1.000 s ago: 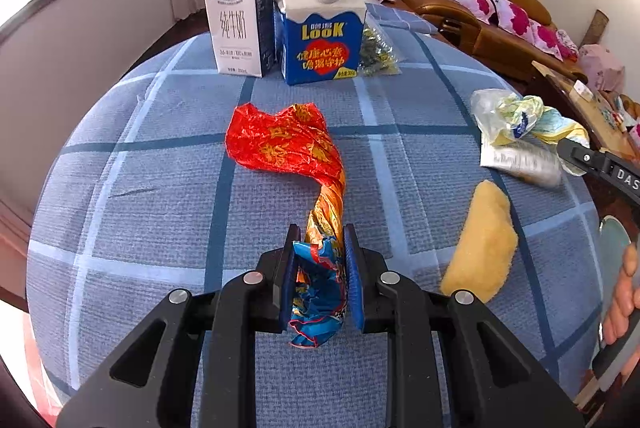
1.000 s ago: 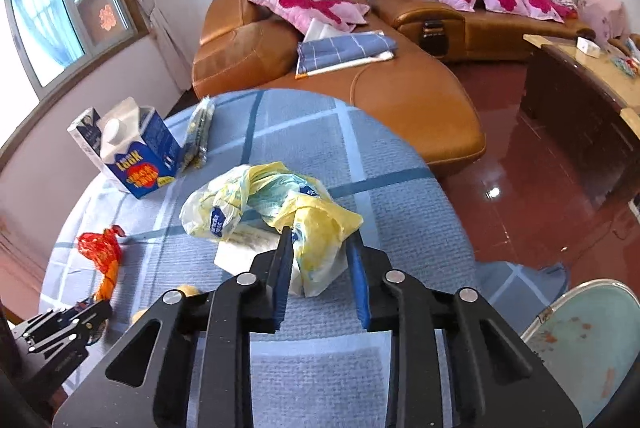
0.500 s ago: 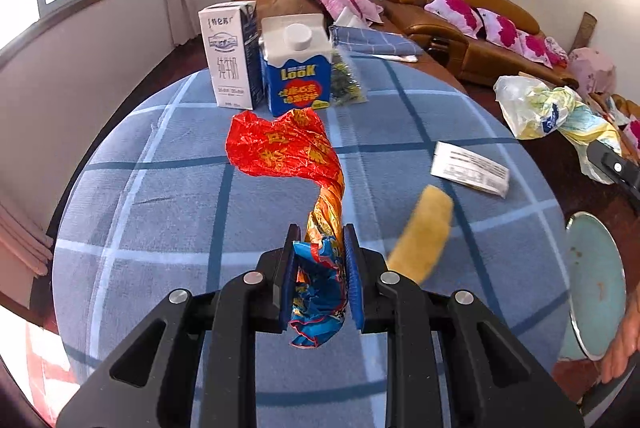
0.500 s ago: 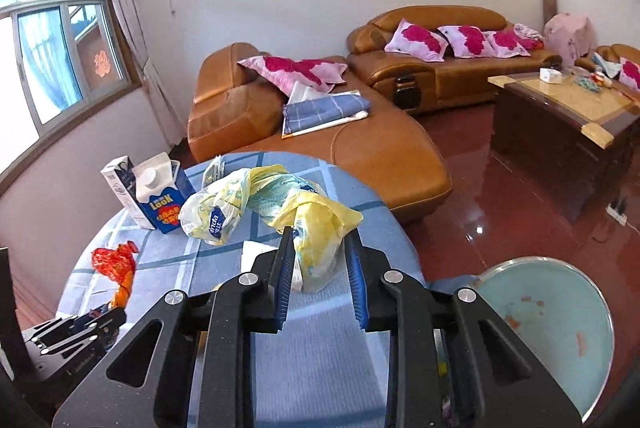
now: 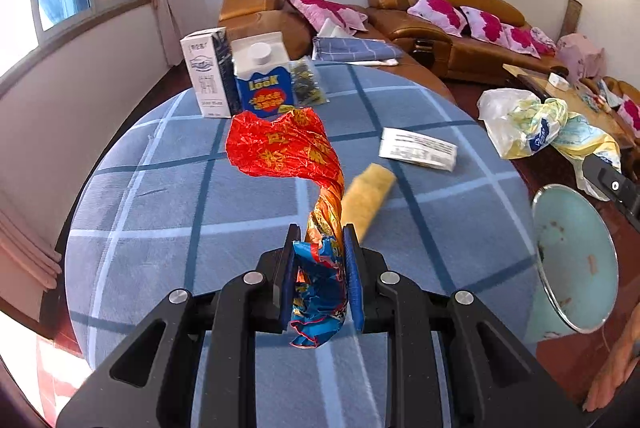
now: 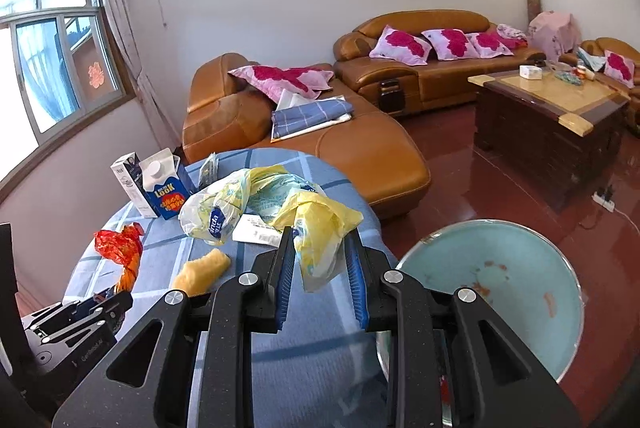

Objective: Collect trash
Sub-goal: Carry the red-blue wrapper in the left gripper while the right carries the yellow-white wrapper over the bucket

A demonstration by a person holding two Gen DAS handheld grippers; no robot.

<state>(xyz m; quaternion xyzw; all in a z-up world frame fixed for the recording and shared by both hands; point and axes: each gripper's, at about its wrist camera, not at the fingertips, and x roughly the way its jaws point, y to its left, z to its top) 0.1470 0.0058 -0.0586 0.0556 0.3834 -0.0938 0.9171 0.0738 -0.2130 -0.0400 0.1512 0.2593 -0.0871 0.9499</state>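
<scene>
Clamped between the pads of the left gripper (image 5: 319,268) is the twisted tail of a red and blue foil wrapper (image 5: 286,148), whose crumpled red body is held up clear of the blue checked tablecloth (image 5: 160,228); a second ago that body was lying on the cloth. Pinched in the right gripper (image 6: 319,268) is a corner of a bundle of yellow and clear plastic bags (image 6: 256,204), which has likewise been lifted off the table since a second ago and is now carried out past the table's edge, as is seen in the left wrist view. Uncovered by that lift, a white printed slip (image 5: 418,149) is left flat on the cloth, with a yellow sponge-like piece (image 5: 366,200) near it. Farther back, a white milk carton (image 5: 208,72), a blue carton (image 5: 264,80) and a small clear packet (image 5: 308,84) stand untouched. Beside the table, low at its right side, a pale blue-green bin (image 6: 500,292) is open, and over half a second more of its mouth has come into the right wrist view. Both loads are judged to be on their way to that bin, with release over it still to be done and several items left to collect.
</scene>
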